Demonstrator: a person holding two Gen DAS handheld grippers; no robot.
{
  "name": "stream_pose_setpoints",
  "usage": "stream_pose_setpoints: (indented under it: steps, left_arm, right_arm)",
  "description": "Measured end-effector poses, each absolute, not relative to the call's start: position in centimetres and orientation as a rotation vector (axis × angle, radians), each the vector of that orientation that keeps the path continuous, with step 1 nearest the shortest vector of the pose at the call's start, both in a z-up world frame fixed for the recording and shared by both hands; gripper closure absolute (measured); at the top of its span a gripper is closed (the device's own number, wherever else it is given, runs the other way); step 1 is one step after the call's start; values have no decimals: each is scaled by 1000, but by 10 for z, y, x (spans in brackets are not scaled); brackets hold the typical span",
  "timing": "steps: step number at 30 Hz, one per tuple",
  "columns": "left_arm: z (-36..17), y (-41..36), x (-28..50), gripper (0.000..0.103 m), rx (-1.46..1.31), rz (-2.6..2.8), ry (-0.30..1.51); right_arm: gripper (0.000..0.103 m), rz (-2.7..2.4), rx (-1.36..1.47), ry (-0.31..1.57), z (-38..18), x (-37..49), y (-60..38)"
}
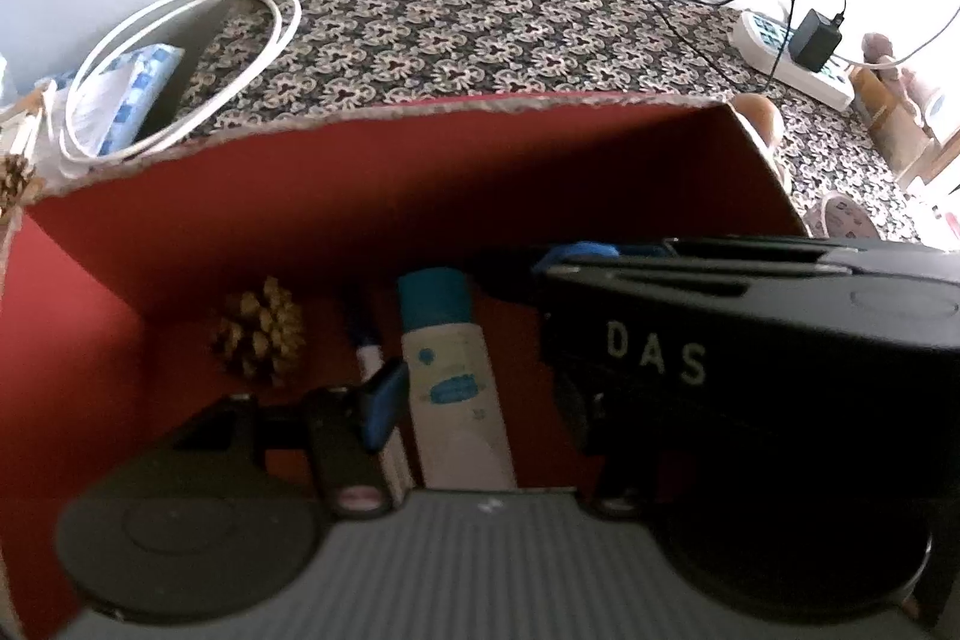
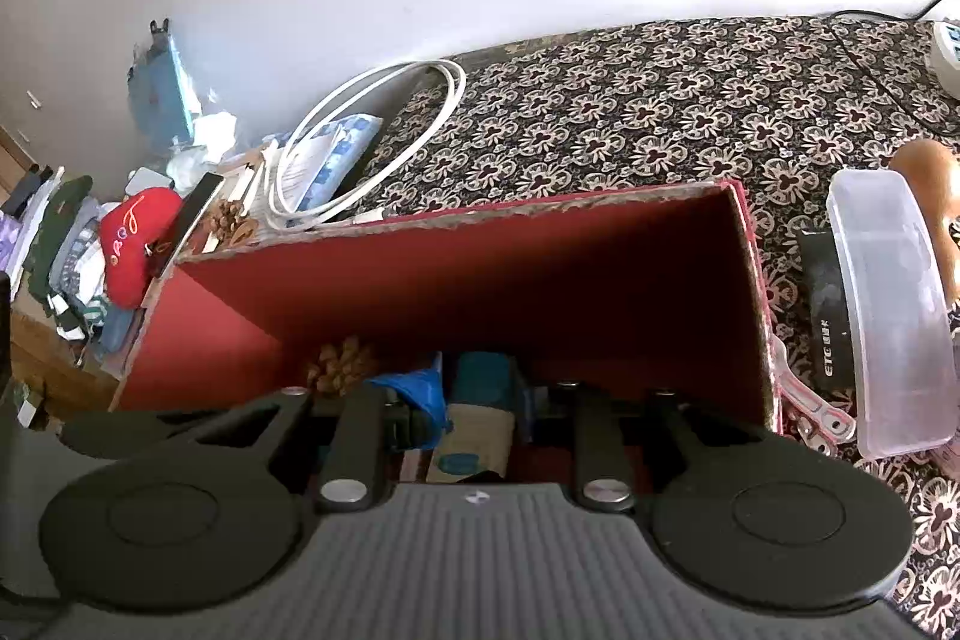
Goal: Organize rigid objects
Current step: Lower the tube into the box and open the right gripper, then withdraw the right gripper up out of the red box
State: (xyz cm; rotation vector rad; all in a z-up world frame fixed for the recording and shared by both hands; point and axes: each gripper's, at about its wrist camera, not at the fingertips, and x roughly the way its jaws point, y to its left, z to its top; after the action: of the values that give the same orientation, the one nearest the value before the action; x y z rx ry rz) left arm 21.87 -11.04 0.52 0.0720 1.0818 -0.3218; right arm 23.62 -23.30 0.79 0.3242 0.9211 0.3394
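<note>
Inside the red box [image 1: 372,172], a pine cone [image 1: 259,334] is being left by the far wall, with a pen [image 1: 367,352] just beside it. Next, the white tube [image 1: 451,388] is being kept flat on the box floor, its teal cap turned toward the far wall, so its long axis is running straight ahead of the left gripper [image 1: 486,400]. One blue pad [image 1: 384,403] is being held just beside the tube's left flank. The opposite finger is being hidden, so a clamp cannot be told. The right gripper [image 2: 480,400] is being held higher, jaws apart and empty. The left is judged nearer.
</note>
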Motion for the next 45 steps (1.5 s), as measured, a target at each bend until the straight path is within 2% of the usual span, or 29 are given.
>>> stream_pose_setpoints:
  steps: [17,45]
  left_arm:
    - [5,-103,221,52,38,-147,1073]
    - [8,-109,215,52,108,-71,1005]
  right_arm:
    - [97,274,370,792,18,220,-243]
    - [103,219,381,736,22,212,-244]
